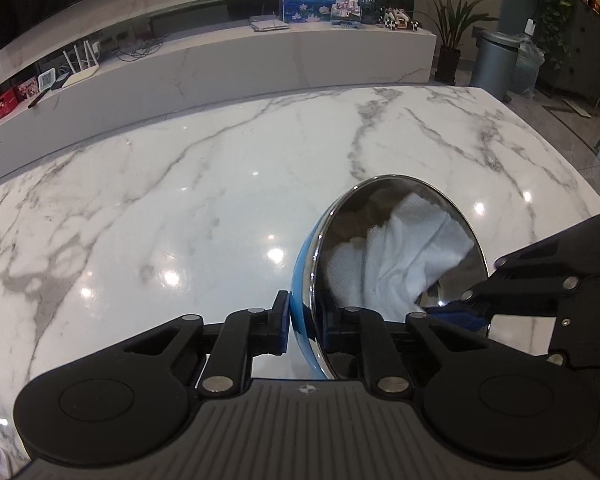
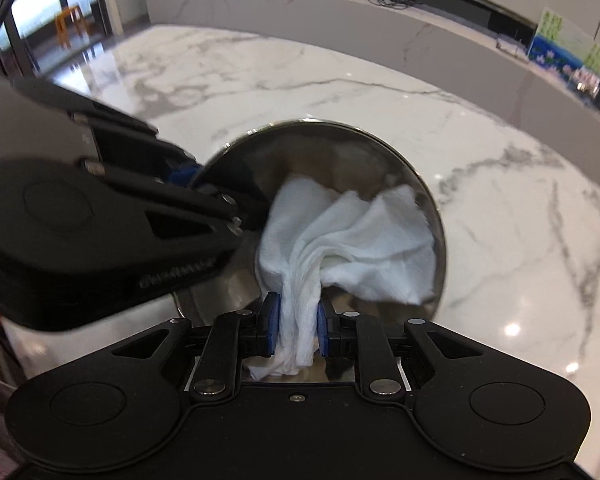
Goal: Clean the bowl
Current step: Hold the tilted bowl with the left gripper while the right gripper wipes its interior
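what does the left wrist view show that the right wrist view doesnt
Only the left wrist view shows the bowl's blue outer wall, the grey bin and the potted plant. Only the right wrist view shows the right gripper shut on the white cloth, and the orange stool. Both show the bowl, held at its rim by the left gripper, and the marble table.

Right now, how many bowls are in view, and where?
1. A shiny steel bowl with a blue outside, tilted on its side above the white marble table, rim clamped by the left gripper. The right gripper presses a white cloth inside.
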`<state>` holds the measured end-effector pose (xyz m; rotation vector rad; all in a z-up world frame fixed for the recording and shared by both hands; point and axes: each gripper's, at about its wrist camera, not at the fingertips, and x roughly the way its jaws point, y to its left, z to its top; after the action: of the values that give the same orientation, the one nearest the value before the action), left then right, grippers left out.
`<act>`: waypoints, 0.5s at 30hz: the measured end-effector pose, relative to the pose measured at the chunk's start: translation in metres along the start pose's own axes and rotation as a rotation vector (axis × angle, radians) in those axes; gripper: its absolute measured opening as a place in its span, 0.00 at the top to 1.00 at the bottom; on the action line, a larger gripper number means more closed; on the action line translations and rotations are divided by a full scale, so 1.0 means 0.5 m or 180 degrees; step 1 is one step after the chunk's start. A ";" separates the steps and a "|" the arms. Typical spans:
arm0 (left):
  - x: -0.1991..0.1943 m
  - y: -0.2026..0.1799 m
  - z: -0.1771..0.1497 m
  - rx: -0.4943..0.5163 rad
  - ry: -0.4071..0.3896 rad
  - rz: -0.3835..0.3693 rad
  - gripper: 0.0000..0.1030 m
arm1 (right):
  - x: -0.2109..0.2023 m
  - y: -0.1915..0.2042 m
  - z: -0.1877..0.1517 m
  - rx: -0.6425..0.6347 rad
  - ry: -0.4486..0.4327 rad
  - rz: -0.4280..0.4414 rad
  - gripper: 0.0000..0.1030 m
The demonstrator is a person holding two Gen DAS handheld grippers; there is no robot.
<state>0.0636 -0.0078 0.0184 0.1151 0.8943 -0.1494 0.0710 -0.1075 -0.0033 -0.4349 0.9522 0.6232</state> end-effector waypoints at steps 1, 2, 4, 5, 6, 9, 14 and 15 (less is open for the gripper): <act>0.001 -0.003 -0.001 0.0033 -0.0003 0.0020 0.87 | 0.000 0.005 -0.001 -0.0063 0.0002 -0.0069 0.84; 0.002 -0.007 -0.003 0.0076 -0.0007 0.0049 0.87 | -0.001 0.014 -0.003 -0.0171 0.0001 -0.0179 0.84; 0.003 -0.012 -0.004 0.0127 -0.0015 0.0083 0.87 | -0.001 0.030 -0.007 -0.0385 -0.0001 -0.0413 0.84; 0.003 -0.012 -0.004 0.0135 -0.0016 0.0091 0.87 | -0.001 0.038 -0.010 -0.0481 -0.0008 -0.0533 0.84; 0.003 -0.012 -0.004 0.0140 -0.0015 0.0096 0.87 | -0.001 0.044 -0.013 -0.0575 -0.0024 -0.0656 0.84; 0.005 -0.012 -0.003 0.0145 -0.0014 0.0102 0.87 | -0.002 0.048 -0.017 -0.0646 -0.0036 -0.0740 0.84; 0.005 -0.008 -0.001 0.0072 -0.0028 0.0058 0.87 | -0.005 0.021 -0.015 -0.0397 -0.0042 -0.0548 0.84; 0.005 -0.005 -0.001 0.0042 -0.0030 0.0040 0.85 | -0.005 0.014 -0.015 -0.0329 -0.0047 -0.0500 0.84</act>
<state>0.0643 -0.0104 0.0162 0.1321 0.8832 -0.1442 0.0605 -0.1075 -0.0056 -0.5907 0.8650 0.5334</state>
